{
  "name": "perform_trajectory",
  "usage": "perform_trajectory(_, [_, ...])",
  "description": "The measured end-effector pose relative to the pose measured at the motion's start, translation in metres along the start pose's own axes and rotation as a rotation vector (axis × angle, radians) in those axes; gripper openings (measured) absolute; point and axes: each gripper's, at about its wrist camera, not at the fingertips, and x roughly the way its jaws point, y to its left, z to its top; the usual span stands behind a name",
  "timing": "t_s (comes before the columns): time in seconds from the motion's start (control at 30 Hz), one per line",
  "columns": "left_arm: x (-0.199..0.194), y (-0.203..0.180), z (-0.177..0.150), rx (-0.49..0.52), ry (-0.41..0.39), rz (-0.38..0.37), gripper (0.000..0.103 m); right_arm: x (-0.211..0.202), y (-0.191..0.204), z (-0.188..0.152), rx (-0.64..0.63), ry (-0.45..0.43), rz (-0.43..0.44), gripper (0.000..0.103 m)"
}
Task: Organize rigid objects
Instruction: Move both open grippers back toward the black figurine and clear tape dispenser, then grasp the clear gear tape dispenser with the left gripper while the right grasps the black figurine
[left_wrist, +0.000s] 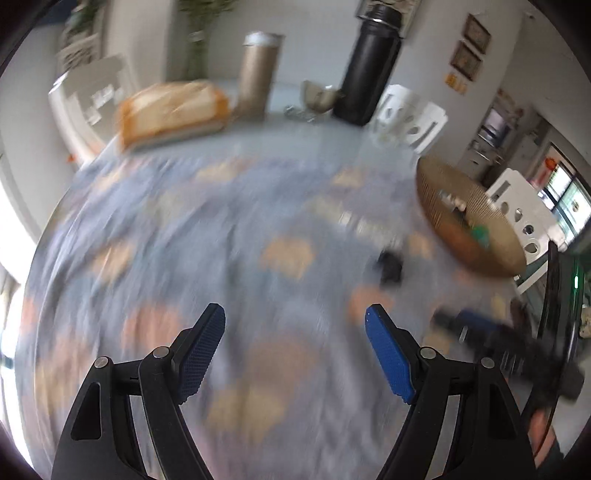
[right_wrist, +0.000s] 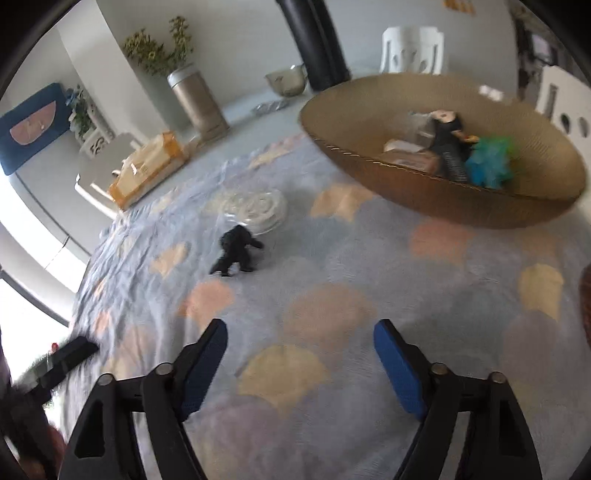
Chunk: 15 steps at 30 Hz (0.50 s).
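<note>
Blue pads frame the bottom of both views, and between each pair I see only tablecloth (right_wrist: 332, 266). My right tongs (right_wrist: 300, 363) stand wide and hold nothing; no pad touches anything. My left tongs (left_wrist: 295, 356) are likewise spread wide and empty, though that view is smeared with motion blur, so I trust it less.

Outward from the right tongs, the piece I take to be next is the small black figure (right_wrist: 236, 254). It stands ahead and to the left of the right tongs, well apart from them, leaning a little, its long axis running roughly from lower left to upper right in that view. Just behind it sits a white round dish (right_wrist: 258, 206), close enough that I cannot tell whether they touch.

From the left tongs, a dark blurred shape that I take for the same figure (left_wrist: 389, 267) lies ahead and to the right, about as far off. I judge neither hand clearly nearer.

Beyond, to the right, the woven bowl (right_wrist: 424, 192) already carries several small items, among them a green-blue toy (right_wrist: 491, 162).
</note>
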Motion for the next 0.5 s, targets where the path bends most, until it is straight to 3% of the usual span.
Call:
perform_trajectory(0.17, [0.068,-0.022,0.047,0.044,0.095,-0.134,0.077,0.026,0.024,0.024,-0.045,0.074,0.047,0.079])
perform_trajectory(0.3, [0.095,-0.020,0.047,0.011,0.115,-0.145,0.077,0.049,0.045,0.033,-0.122,0.051,-0.002,0.074])
perform_trajectory(0.33, [0.099,-0.019,0.045,0.006,0.121,-0.149,0.077,0.052,0.049,0.035,-0.151,0.029,-0.033,0.064])
perform_trajectory(0.4, [0.104,-0.020,0.043,0.008,0.130,-0.148,0.077,0.057,0.054,0.039,-0.195,0.013,-0.056,0.055])
perform_trajectory(0.43, [0.105,-0.023,0.044,0.020,0.120,-0.138,0.077,0.057,0.055,0.038,-0.215,0.012,-0.051,0.038])
perform_trajectory(0.5, [0.106,-0.031,0.044,0.036,0.126,-0.152,0.077,0.051,0.048,0.036,-0.205,0.022,-0.062,0.035])
